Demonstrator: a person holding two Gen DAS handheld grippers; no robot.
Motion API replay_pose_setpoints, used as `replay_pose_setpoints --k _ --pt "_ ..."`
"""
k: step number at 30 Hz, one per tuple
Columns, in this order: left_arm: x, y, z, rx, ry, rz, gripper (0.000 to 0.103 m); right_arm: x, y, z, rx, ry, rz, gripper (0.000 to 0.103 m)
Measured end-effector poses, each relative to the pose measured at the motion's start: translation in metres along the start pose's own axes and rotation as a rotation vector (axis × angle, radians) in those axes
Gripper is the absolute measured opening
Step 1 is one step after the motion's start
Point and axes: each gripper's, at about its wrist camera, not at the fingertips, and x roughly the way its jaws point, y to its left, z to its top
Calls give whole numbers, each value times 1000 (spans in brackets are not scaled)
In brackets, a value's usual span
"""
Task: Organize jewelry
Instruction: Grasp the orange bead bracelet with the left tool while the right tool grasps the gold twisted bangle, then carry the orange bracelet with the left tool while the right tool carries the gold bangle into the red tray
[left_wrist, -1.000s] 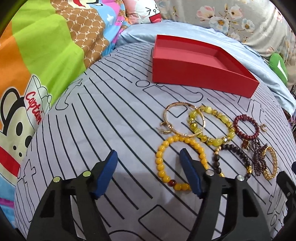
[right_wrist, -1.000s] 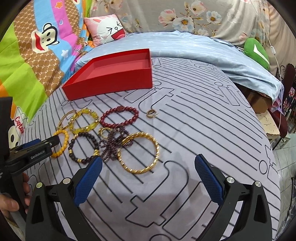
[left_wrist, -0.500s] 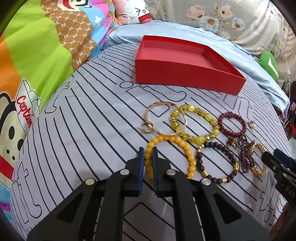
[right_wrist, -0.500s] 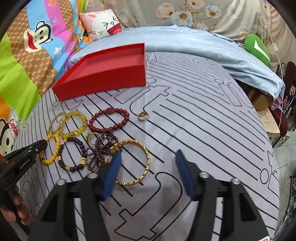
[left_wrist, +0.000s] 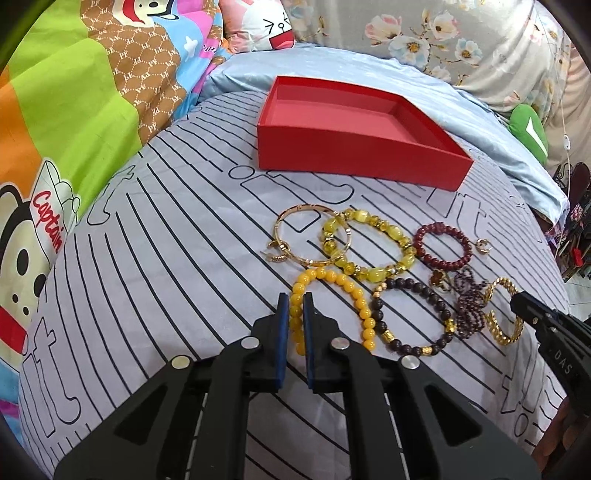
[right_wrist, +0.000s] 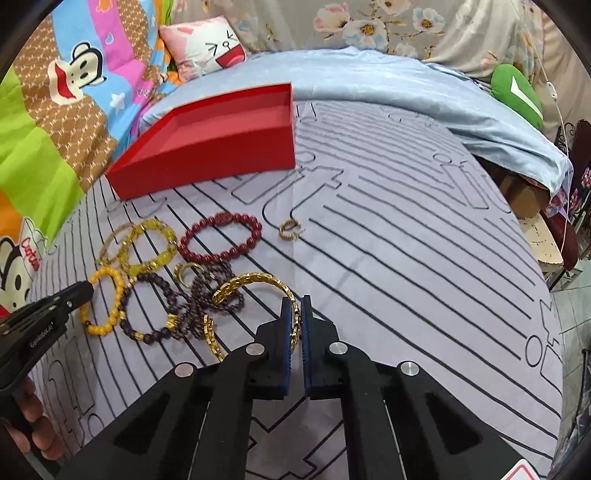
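The red box (left_wrist: 354, 158) sits open at the far side of the striped bedsheet (left_wrist: 166, 236), and nothing is inside it, just bare red floor. All the jewelry is still out on the sheet in front of it. The left gripper (left_wrist: 294, 306) is pinched tight on the yellow bead bracelet (left_wrist: 332, 306), pads pressing 1 side of the loop. The right gripper (right_wrist: 295, 310) is clamped the same way on the gold chain bracelet (right_wrist: 255, 284). Beside those lie a gold bangle (left_wrist: 306, 236), a yellow-green stone bracelet (left_wrist: 369, 247), a dark red bead bracelet (right_wrist: 221, 238), a dark brown bead bracelet (left_wrist: 410, 314) and a small gold ring (right_wrist: 290, 229).
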Motion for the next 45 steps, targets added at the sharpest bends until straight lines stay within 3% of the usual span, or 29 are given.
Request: replay_pose_setpoints --k 14,19,23,28,36,45 --pt "-49 -10 20 17 -71 -71 7 -44 9 20 -5 -91 62 5" --pt "-58 -17 47 37 -82 -108 7 -43 15 41 -33 -108 77 5" --pt "-55 -29 89 78 -119 -135 7 -30 17 75 -37 -117 106 5" --pt "-32 -40 153 101 -150 -193 7 2 20 136 -52 -119 131 5" --pt "43 -58 252 149 -194 -171 7 79 36 240 -100 -97 118 5" --pt "127 -55 296 136 -123 -146 7 157 49 291 -125 -3 89 6"
